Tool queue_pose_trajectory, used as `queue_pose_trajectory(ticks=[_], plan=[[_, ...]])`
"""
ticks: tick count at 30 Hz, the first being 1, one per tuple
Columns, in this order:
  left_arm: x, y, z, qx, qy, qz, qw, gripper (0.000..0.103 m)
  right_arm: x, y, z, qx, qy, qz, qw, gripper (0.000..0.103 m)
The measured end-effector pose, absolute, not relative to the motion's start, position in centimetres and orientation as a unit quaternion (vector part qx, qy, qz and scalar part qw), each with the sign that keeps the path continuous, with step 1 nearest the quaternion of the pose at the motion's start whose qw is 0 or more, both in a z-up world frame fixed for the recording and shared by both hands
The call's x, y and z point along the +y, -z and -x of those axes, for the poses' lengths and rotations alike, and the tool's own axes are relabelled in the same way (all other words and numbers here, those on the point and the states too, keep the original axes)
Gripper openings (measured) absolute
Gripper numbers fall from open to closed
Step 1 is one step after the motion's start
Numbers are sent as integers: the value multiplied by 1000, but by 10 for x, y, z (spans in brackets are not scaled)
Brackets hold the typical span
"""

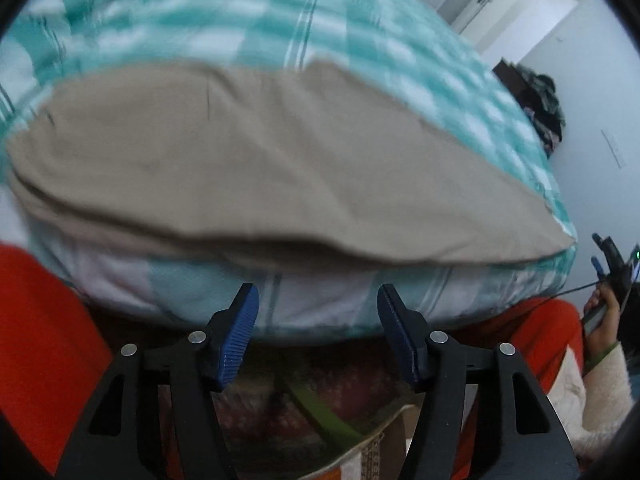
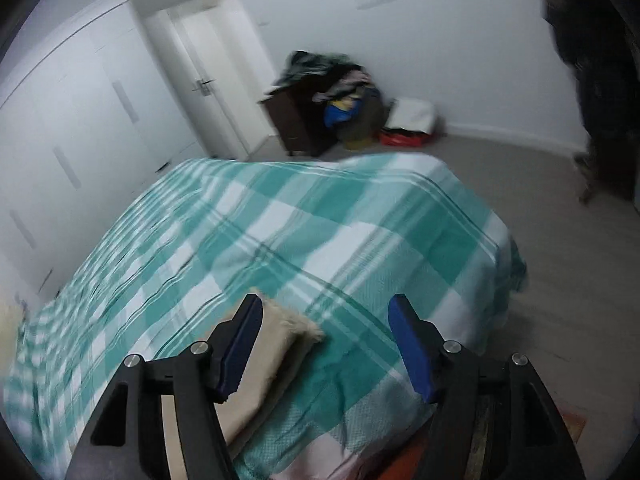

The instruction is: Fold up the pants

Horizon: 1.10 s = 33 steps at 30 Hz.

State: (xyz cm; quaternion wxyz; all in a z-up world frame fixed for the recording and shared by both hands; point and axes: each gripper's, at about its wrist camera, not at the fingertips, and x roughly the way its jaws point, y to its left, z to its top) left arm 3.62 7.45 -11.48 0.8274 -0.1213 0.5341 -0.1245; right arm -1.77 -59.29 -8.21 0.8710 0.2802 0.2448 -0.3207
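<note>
The beige pants (image 1: pixel 256 160) lie flat, doubled over lengthwise, on the teal and white checked bedspread (image 1: pixel 240 12), along the bed's near edge. My left gripper (image 1: pixel 318 308) is open and empty, just short of the pants' near edge. In the right wrist view the pants' hem end (image 2: pixel 276 344) shows beside the left finger. My right gripper (image 2: pixel 325 322) is open and empty, above the bed's corner; it also shows at the right in the left wrist view (image 1: pixel 612 264).
The bedspread (image 2: pixel 304 240) covers the whole bed. A dark cabinet piled with clothes (image 2: pixel 320 104) stands in the far corner by a white door (image 2: pixel 208 80). Grey floor (image 2: pixel 560 280) lies to the right. My red clothing (image 1: pixel 44 340) is close below the left gripper.
</note>
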Motion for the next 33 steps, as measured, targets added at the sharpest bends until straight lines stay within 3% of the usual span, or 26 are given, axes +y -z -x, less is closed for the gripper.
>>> queue_pose_trajectory(ticks=[1, 3, 8, 13, 16, 18, 21, 33], plan=[[76, 101, -39, 509, 119, 117, 844, 65, -588, 79, 11, 256, 302, -262, 880, 66], [79, 83, -56, 470, 119, 110, 868, 81, -570, 73, -14, 290, 238, -206, 904, 65], [85, 95, -113, 455, 106, 87, 880, 82, -528, 101, -85, 448, 129, -74, 881, 66], [105, 170, -148, 532, 59, 82, 840, 82, -539, 158, -104, 548, 123, -91, 823, 67], [105, 187, -138, 517, 74, 70, 850, 84, -545, 161, -98, 545, 116, -120, 822, 69], [92, 188, -137, 521, 79, 27, 850, 93, -545, 160, -96, 545, 114, -125, 821, 69], [84, 191, -137, 517, 74, 9, 853, 97, -544, 160, -97, 545, 112, -125, 821, 73], [84, 193, -140, 514, 88, 5, 853, 100, -567, 161, -97, 512, 101, -226, 823, 74]])
